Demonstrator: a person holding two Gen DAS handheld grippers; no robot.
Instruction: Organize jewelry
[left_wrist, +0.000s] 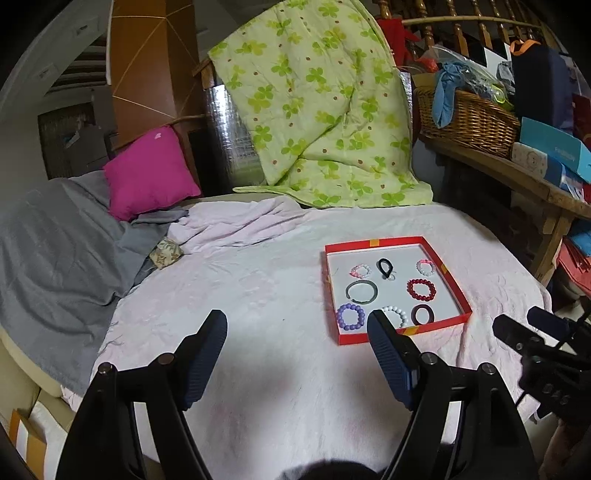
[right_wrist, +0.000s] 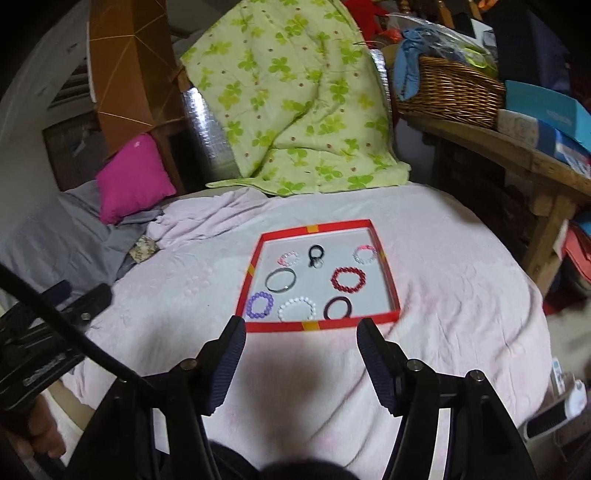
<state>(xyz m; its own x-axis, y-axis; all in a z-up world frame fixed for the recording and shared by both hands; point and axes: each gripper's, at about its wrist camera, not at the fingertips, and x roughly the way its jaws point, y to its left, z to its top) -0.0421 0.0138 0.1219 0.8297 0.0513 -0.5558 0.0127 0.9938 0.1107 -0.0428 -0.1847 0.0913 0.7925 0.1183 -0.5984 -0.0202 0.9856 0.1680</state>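
A shallow red tray (left_wrist: 451, 280) (right_wrist: 388, 273) with a white floor lies on the pale pink bedspread (left_wrist: 258, 288) (right_wrist: 461, 280). Inside it rest several bracelets: a purple bead one (left_wrist: 350, 316) (right_wrist: 260, 305), a white bead one (left_wrist: 397, 314) (right_wrist: 297, 309), a dark red bead one (left_wrist: 421, 289) (right_wrist: 348, 278), a grey bangle (left_wrist: 362, 291) (right_wrist: 280, 280), a dark oval band (left_wrist: 423, 314) (right_wrist: 337, 308), two small pinkish ones and a black loop. My left gripper (left_wrist: 297, 325) hangs open and empty above the cloth, left of the tray. My right gripper (right_wrist: 301, 332) is open and empty, just short of the tray's near rim.
A green clover quilt (left_wrist: 317, 103) drapes over the bed's far end, with a magenta cushion (left_wrist: 147, 173) and grey blanket (left_wrist: 55, 251) to the left. A wooden bench (left_wrist: 517, 177) on the right bears a wicker basket (left_wrist: 469, 118) and blue boxes.
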